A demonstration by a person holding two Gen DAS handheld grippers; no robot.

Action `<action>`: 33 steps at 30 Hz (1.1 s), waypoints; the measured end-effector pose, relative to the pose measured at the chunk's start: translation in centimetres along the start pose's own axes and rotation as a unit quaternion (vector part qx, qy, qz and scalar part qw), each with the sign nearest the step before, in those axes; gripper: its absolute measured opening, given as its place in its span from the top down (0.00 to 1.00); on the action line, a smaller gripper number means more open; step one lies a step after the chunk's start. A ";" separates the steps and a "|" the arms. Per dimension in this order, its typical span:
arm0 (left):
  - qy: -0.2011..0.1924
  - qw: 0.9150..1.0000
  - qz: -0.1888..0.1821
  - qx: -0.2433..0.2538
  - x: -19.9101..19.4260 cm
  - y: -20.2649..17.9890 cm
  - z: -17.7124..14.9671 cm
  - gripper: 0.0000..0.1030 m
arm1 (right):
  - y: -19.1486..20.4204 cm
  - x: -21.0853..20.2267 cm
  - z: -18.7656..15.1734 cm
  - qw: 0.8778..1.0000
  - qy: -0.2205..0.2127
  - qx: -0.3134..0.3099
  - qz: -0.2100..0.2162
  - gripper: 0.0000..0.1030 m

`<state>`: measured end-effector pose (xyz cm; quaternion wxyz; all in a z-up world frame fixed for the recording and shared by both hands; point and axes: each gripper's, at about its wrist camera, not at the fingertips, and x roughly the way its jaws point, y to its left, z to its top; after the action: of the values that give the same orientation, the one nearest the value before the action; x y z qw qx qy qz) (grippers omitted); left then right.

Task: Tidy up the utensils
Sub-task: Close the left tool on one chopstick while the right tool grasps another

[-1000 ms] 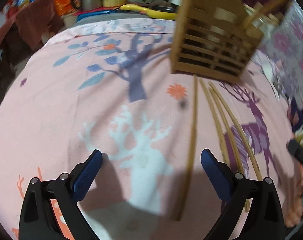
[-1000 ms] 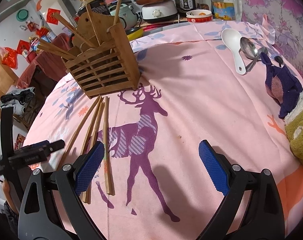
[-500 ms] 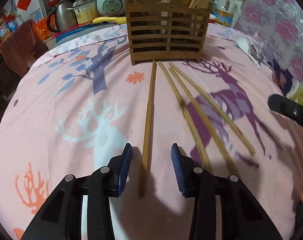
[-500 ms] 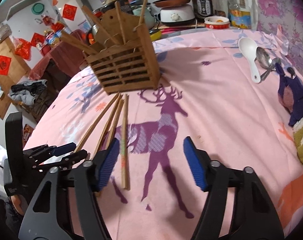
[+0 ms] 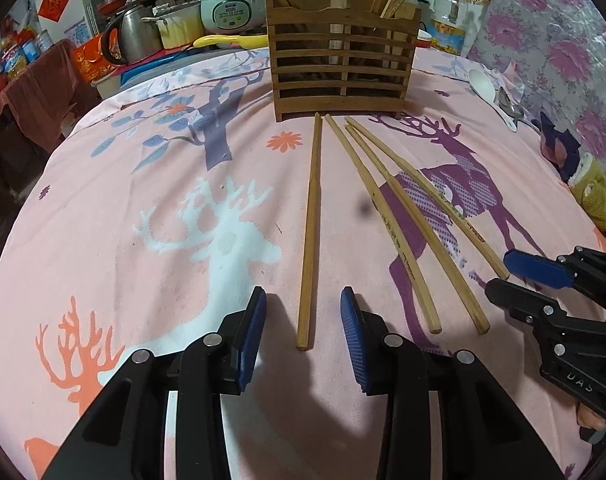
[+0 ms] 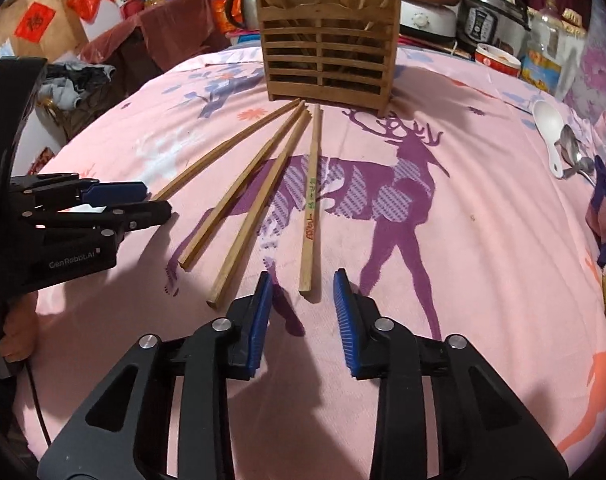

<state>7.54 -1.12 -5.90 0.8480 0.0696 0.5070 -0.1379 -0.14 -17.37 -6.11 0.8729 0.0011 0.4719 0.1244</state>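
Four chopsticks (image 5: 383, 216) lengthwise toward holder (image 5: 341, 68), apparently flat

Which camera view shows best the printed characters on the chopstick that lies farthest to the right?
The right wrist view. There the printed chopstick lies straight ahead of the right gripper, whose jaws are closing, and its green and red characters are clear. In the left wrist view, the same chopstick lies off to the side, its print small.

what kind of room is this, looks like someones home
Most likely a lived-in home kitchen or dining corner: a white rice cooker and metal kettle crowd the counter behind a table with a pink deer-print cloth, where a slatted wooden utensil holder stands.
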 end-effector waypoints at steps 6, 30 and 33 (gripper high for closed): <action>-0.002 1.000 -0.004 0.002 -0.2 -0.1 0.0 0.86 | -1.0 0.1 0.2 1.000 -0.002 0.017 0.004 0.94; -0.060 0.998 0.010 -0.010 -3.2 0.4 0.7 0.94 | -1.9 -2.5 1.0 0.997 -0.070 0.030 -0.014 0.94; -0.082 0.996 0.011 -0.024 -4.9 0.7 1.8 0.94 | -2.3 -4.7 1.9 0.992 -0.115 0.039 -0.031 0.94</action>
<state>7.07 -0.09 -0.74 0.8896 0.0433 0.4380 -0.1218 -0.52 -20.44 -1.47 0.9242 0.0349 0.3724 0.0773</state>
